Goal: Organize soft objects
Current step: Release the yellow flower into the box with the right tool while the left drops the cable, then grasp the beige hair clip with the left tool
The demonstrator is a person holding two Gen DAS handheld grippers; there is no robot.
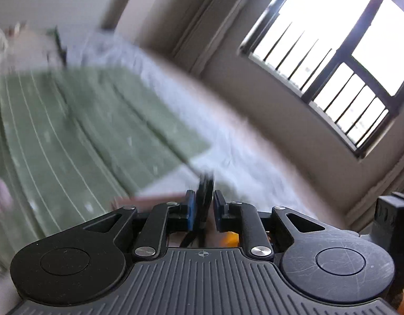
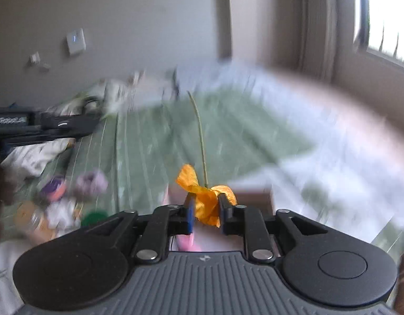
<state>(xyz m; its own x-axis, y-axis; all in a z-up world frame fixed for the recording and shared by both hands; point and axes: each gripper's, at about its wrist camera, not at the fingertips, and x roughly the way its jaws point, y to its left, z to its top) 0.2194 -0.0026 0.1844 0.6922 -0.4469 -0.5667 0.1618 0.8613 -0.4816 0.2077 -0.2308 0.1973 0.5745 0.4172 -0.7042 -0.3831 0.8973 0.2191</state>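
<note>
Left wrist view looks across a bed [image 1: 254,157] with pale bedding, where a green striped blanket [image 1: 70,120] is spread flat; a barred window [image 1: 333,60] stands in the wall beyond. Everything past the tool is smeared by motion blur. The left gripper [image 1: 204,210] has its blue pads a narrow way apart, and a dark thin thing [image 1: 205,189], too blurred to name, stands in the gap; whether the pads press on it cannot be told.

From the right wrist camera, the same green blanket [image 2: 175,136] fills the middle, with a cluster of small blurred items [image 2: 57,199] at its left edge. The right gripper [image 2: 206,210] is clamped on an orange fabric flower [image 2: 206,197], its crumpled petals bunched between the pads and its thin green stem [image 2: 199,131] running up and away over the blanket.
</note>
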